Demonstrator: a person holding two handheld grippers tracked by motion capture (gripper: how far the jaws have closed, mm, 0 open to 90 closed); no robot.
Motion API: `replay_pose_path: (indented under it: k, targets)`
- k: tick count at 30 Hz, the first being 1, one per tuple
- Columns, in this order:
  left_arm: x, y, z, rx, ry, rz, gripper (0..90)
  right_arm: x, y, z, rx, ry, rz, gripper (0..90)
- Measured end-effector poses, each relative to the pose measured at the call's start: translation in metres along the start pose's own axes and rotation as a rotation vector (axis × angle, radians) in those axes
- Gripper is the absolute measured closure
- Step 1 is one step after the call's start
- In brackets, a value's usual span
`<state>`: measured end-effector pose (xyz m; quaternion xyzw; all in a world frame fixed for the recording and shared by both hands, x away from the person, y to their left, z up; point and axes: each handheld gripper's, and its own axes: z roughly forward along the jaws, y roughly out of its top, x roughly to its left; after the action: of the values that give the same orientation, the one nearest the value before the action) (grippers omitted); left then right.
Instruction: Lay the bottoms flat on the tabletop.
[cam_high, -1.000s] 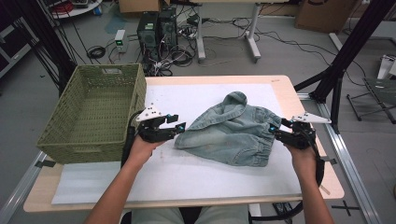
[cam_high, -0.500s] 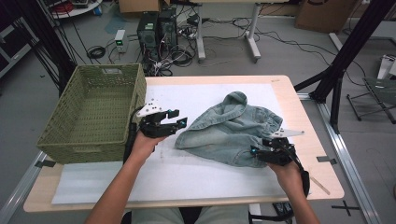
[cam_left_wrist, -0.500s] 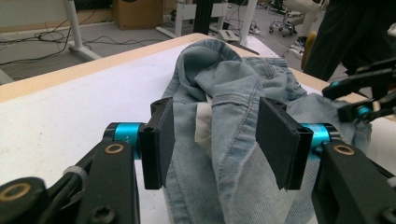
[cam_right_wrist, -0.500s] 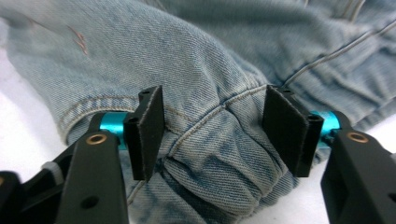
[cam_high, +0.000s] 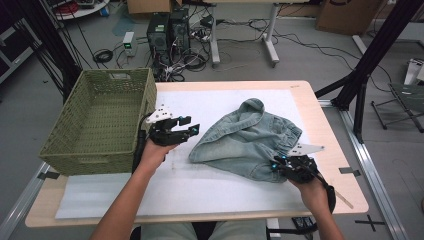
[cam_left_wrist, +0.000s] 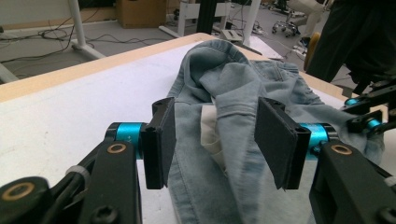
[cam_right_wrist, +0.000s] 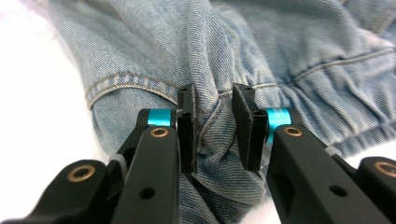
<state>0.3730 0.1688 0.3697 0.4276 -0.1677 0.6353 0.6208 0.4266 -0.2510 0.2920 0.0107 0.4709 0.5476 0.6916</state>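
Right hand-held gripper (cam_high: 278, 165) dropped onto jeans (cam_high: 245, 142) hem, jaws closing.

Grey floor (cam_high: 45, 95) is lying beyond the worktop's far edge, cables (cam_high: 300, 37) trailing past computer towers (cam_high: 165, 32) and desk legs (cam_high: 270, 45).
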Motion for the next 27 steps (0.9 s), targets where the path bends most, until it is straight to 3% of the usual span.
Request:
replay_pose_path:
  k: [6,9,11,14,15,18,20,24,27]
  targets:
    - [-0.003,0.0,0.003,0.008,-0.008,0.009,48.2,-0.022,-0.009,-0.03,-0.004,-0.058,0.033,74.2]
    - [-0.005,-0.001,0.004,0.004,0.049,0.036,47.8,-0.03,-0.015,-0.047,0.006,-0.093,0.03,74.1]
    - [-0.005,0.0,0.006,-0.018,0.053,0.028,47.8,-0.035,-0.02,-0.059,0.004,-0.118,0.019,74.0]
    - [-0.006,0.001,0.013,-0.01,0.043,0.02,46.8,-0.042,-0.022,-0.069,0.01,-0.186,0.006,73.8]
    - [-0.007,0.0,0.015,-0.007,0.04,0.017,46.4,-0.046,-0.022,-0.071,0.014,-0.233,-0.003,73.3]
    - [-0.009,-0.001,0.02,-0.004,0.029,0.01,46.3,-0.052,-0.018,-0.068,0.03,-0.311,0.051,70.4]
    - [-0.01,-0.001,0.021,-0.001,0.025,0.008,46.3,-0.051,-0.013,-0.065,0.0,-0.319,0.079,63.5]
    - [-0.006,-0.003,0.022,0.002,0.02,-0.001,46.3,-0.046,0.0,-0.061,-0.134,-0.278,0.139,48.4]
    - [-0.004,-0.005,0.03,0.008,0.024,-0.022,47.2,-0.046,0.011,-0.052,-0.131,-0.284,0.148,44.3]
